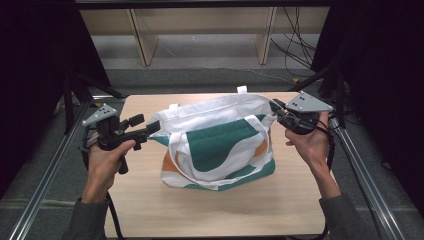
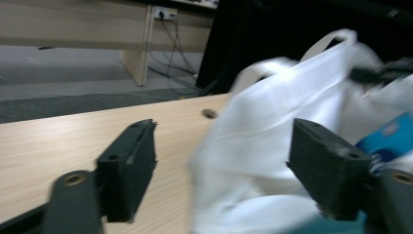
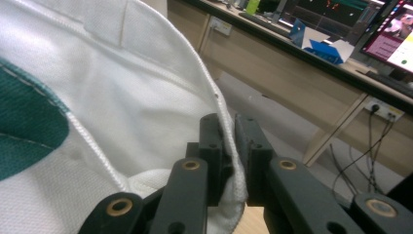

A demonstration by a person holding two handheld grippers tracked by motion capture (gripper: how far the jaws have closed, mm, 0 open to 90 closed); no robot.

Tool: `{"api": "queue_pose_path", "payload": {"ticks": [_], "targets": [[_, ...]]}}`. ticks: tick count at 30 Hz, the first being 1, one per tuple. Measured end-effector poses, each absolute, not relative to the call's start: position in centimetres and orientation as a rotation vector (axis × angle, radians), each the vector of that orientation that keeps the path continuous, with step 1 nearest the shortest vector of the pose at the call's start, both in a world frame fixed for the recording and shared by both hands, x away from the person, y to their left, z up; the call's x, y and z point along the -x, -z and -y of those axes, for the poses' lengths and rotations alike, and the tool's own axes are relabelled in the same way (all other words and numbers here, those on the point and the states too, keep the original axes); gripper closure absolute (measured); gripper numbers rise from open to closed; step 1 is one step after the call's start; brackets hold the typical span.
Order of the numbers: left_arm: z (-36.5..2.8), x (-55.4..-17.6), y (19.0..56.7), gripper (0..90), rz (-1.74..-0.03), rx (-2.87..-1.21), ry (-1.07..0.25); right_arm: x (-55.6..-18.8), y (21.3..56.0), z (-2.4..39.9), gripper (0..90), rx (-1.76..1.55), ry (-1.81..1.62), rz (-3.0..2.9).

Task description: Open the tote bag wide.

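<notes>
Centrally on the pale wooden bench (image 1: 150, 210) sits a tote bag (image 1: 220, 145), between the two grippers and stretched toward the right one. Its cloth is white canvas with broad teal-green curved shapes and small orange patches on the front panel; a band of teal runs along the bottom. Two white strap handles (image 1: 179, 150) loop down over the front, and short white loops stand up at the far rim. The mouth is pulled open, showing a plain white lining.

The right gripper (image 3: 229, 146) has its black jaws pressed together on the stitched white rim of the bag, cloth bunched between the pads, at the bag's upper right corner. The left gripper (image 2: 221, 170) stands with jaws spread wide, nothing pressed between them; the bag's white side lies just ahead of it, blurred. A blue item (image 2: 389, 134) with small white lettering, too blurred to read, peeps out inside the bag beyond the left gripper's far jaw. No other writing on the bag can be made out.

Bare bench top lies open below the left gripper and on the near side of the bag. The bag's far rim comes close to the far bench edge. Metal rails (image 1: 45, 185) run along both sides of the bench, just outside each hand
</notes>
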State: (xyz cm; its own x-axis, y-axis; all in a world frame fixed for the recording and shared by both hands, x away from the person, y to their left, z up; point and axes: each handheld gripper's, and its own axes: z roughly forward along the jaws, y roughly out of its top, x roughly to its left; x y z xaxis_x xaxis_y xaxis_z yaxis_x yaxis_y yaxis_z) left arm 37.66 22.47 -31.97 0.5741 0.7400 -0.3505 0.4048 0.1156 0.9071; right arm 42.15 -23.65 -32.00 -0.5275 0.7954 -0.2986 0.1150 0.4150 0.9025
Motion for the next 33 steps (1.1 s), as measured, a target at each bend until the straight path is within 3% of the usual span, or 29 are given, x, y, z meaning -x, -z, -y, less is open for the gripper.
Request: {"api": "queue_pose_path", "payload": {"ticks": [2,8,17,22,30,33], "targets": [[-22.4,-36.7,31.7,24.0,-1.007,-1.484,-0.287,-42.2,31.9,23.8,82.8,-0.745,-1.125,-1.905],[-19.9,-32.1,33.9,20.8,-0.985,-1.603,-0.356,-42.0,31.8,24.0,82.7,-0.743,-1.132,-1.901],[-21.1,-29.9,33.3,25.3,-1.002,-1.476,-0.443,-41.8,31.6,23.6,82.7,-0.742,-1.120,-1.905],[-19.8,-28.8,34.5,25.1,-0.977,-1.565,-0.345,-41.9,31.7,23.9,82.6,-0.758,-1.113,-1.895],[-14.5,-29.4,37.7,25.1,-0.904,-1.720,-0.226,-41.8,31.6,23.7,82.6,-0.748,-1.104,-1.894],[-13.2,-30.4,38.8,32.9,-0.899,-1.747,-0.225,-41.9,31.7,23.8,82.6,-0.747,-1.112,-1.892]]}}
